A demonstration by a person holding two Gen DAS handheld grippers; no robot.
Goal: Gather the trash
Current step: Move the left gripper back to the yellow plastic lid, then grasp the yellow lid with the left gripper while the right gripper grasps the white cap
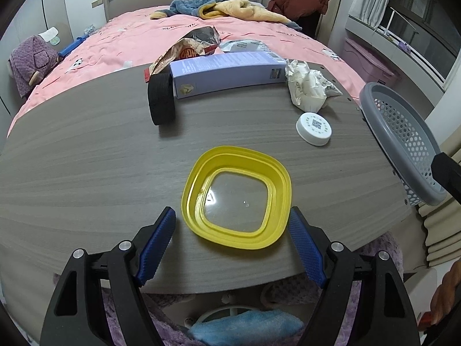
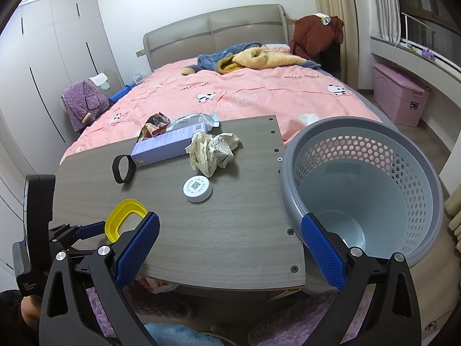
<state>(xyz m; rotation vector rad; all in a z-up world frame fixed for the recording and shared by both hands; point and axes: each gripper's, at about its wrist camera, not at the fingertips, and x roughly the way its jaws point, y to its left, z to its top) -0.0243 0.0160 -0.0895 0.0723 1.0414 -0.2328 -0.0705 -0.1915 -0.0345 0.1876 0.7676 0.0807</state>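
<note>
Fingers on our left gripper (image 1: 232, 225) are spread wide with the yellow lid (image 1: 236, 196) sitting between the blue pads (image 1: 157, 245), not touching either one as far as we can see. That lid lies flat near the near edge of the table (image 1: 86, 155), clear panel in the middle.

Our right gripper (image 2: 229, 243) is spread open too, holding nothing, and it hangs over the table's near right corner. Its right finger sits in front of the gray basket (image 2: 374, 173), which is tilted toward us just off the right edge of the table. We can see down to the bottom and it looks empty, though the finger covers part of the near rim.

Rest of the trash is toward the far edge: a white round cap (image 1: 314, 129) with a printed code we can't read, crumpled paper (image 1: 306, 86) beside it, a purple box (image 1: 227, 73) lying on its side, and a black band (image 1: 162, 99) standing on edge at the box's left end. Behind the box there's a snack wrapper (image 1: 187, 49) and a white packet (image 1: 245, 46), both partly hidden, so we can't tell if they're fully on the table or hanging over onto the pink bed (image 1: 115, 43).

From the right wrist view the lid is half hidden behind the left finger.
</note>
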